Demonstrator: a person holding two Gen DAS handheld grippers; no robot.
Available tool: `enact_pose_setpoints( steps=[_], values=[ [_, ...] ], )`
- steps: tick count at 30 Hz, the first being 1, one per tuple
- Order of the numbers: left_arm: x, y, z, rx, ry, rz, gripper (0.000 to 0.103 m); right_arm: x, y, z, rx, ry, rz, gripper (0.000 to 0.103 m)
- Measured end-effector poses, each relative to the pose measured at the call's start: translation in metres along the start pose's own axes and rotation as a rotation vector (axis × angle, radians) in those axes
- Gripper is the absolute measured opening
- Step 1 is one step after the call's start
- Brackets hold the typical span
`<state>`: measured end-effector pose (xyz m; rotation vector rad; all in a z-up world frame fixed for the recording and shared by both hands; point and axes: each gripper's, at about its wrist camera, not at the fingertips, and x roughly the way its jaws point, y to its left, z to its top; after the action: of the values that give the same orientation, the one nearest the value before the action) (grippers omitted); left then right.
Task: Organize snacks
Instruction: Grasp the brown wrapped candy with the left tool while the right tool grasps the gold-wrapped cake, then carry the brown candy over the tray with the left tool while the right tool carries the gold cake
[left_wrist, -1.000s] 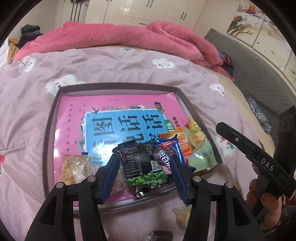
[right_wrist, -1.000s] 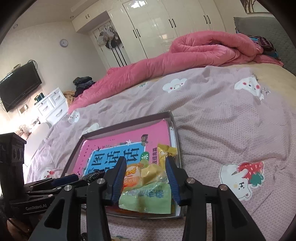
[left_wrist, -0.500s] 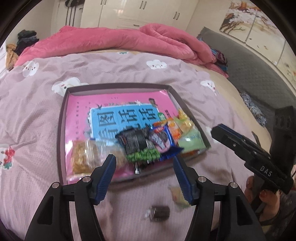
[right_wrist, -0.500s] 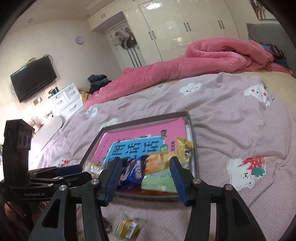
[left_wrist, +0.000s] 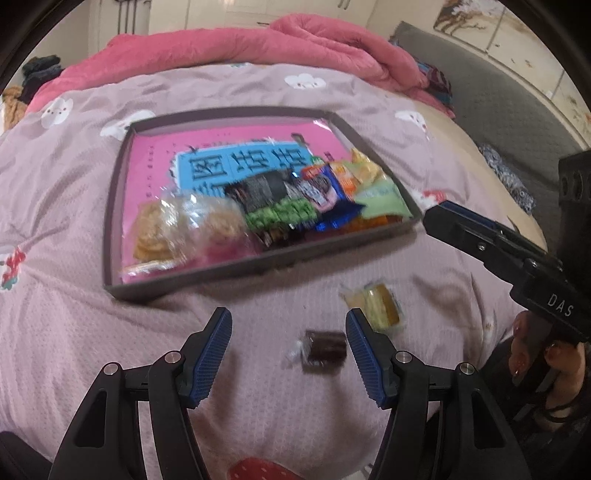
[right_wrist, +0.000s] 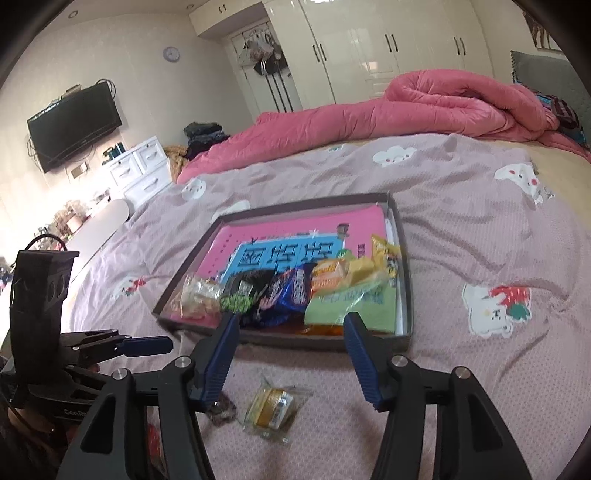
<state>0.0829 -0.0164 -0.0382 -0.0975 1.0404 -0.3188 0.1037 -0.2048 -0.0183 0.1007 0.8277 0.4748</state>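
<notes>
A dark shallow tray (left_wrist: 110, 221) (right_wrist: 403, 266) lies on the bed with a pink book in it. Along its near edge sit a clear cracker bag (left_wrist: 177, 225), a black-and-green pea packet (left_wrist: 273, 203) (right_wrist: 240, 295), a blue packet (left_wrist: 325, 195) (right_wrist: 291, 291) and a green packet (left_wrist: 384, 203) (right_wrist: 351, 306). On the sheet in front of the tray lie a small dark candy (left_wrist: 325, 349) (right_wrist: 221, 408) and a yellow wrapped snack (left_wrist: 376, 304) (right_wrist: 273, 406). My left gripper (left_wrist: 288, 321) hovers open over the sheet near the candy, gripping nothing. My right gripper (right_wrist: 291, 319) is opening, empty, above the yellow snack.
A rolled pink duvet (left_wrist: 258, 40) (right_wrist: 424, 107) lies across the far side of the bed. A grey headboard (left_wrist: 498, 92) runs along the right. A wall television (right_wrist: 74, 125) and white drawers (right_wrist: 140, 170) stand beyond. A person's hand (left_wrist: 532, 350) holds the right gripper's handle.
Both grippers have drawn back from the tray toward the near side of the bed, and their jaws have widened. The two small snacks on the sheet have come into view.
</notes>
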Motion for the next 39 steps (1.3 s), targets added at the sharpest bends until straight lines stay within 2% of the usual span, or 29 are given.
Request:
enact_pose_setpoints(
  steps=[8,15,19,22,24,25,26,31,39],
  values=[
    [0.018,-0.019,-0.018,0.053,0.058,0.014,0.066,0.013,0.006,-0.019,-0.008,0.117,-0.001,0.059],
    [0.023,-0.019,-0.020,0.055,0.045,0.011,0.066,0.034,0.011,-0.035,-0.017,0.236,0.001,0.059],
    [0.027,-0.017,-0.020,0.054,0.053,-0.002,0.049,0.044,0.013,-0.040,-0.004,0.273,0.020,0.059],
    [0.029,-0.018,-0.021,0.061,0.061,-0.016,0.042,0.050,0.012,-0.042,0.005,0.292,0.027,0.058],
    [0.029,-0.020,-0.021,0.076,0.061,-0.013,0.041,0.055,0.012,-0.043,0.008,0.303,0.024,0.054],
    [0.029,-0.020,-0.022,0.079,0.061,-0.013,0.041,0.056,0.012,-0.044,0.007,0.304,0.025,0.049],
    [0.029,-0.020,-0.022,0.077,0.059,-0.016,0.041,0.056,0.012,-0.043,-0.001,0.302,0.015,0.039],
    [0.027,-0.017,-0.021,0.063,0.051,-0.028,0.039,0.051,0.015,-0.042,-0.037,0.279,0.006,0.034],
    [0.010,-0.016,-0.017,0.048,0.012,-0.037,0.038,0.024,0.010,-0.022,-0.009,0.132,0.036,0.034]
  ],
)
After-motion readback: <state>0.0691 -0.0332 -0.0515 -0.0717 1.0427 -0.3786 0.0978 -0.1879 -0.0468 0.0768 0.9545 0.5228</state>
